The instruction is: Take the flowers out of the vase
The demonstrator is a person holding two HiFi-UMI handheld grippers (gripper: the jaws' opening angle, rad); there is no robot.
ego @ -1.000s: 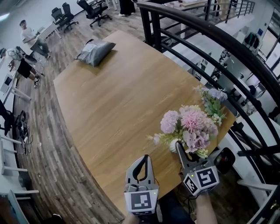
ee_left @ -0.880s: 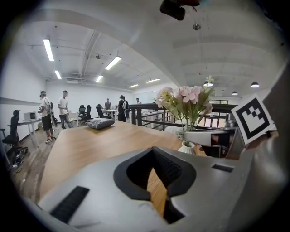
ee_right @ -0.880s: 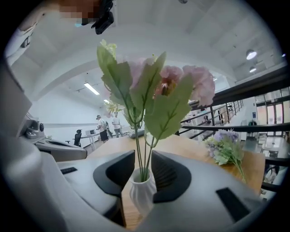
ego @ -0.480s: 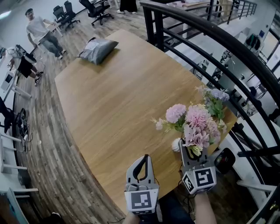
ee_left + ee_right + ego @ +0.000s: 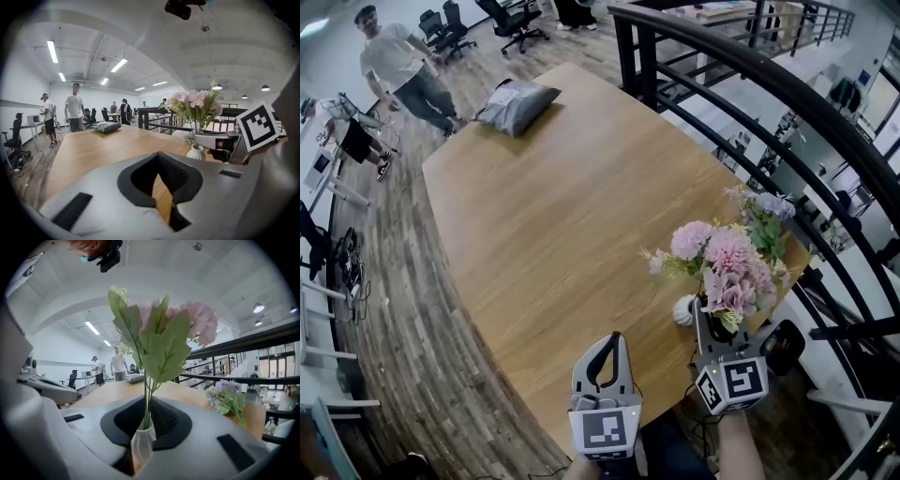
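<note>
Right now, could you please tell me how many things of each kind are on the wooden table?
white vase: 1
flower bunches: 2, the pink bunch standing in the vase and the purple bunch lying on the table
grey bag: 1
Total: 4

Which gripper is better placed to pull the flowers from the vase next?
Probably left. The right gripper has just been closing its jaws on the vase, steadying it; the left gripper is empty beside it, free for the flowers.
</note>
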